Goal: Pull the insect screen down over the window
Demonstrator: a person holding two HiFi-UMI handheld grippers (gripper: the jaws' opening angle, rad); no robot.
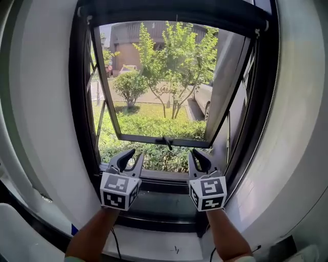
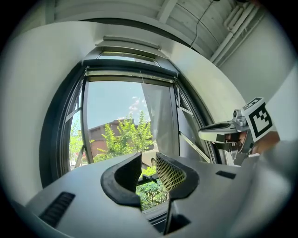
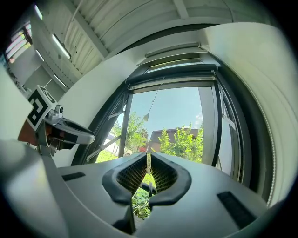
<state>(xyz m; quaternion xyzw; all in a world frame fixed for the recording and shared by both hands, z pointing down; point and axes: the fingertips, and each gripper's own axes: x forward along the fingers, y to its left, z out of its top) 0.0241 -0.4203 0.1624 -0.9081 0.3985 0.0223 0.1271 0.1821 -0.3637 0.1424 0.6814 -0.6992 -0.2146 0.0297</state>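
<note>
The insect screen is rolled up in its dark housing along the top of the window frame, so the opening is uncovered. In the right gripper view a thin pull cord hangs from the housing and ends in a small knob. Both grippers hover low over the sill, pointing up at the window. My left gripper has its jaws a little apart with nothing between them. My right gripper is shut, its tips almost touching and holding nothing.
The glass sash is swung outward, with its handle at the lower edge. A dark sill lies under the grippers. Curved white wall reveals flank the window. Outside are shrubs, trees and a parked car.
</note>
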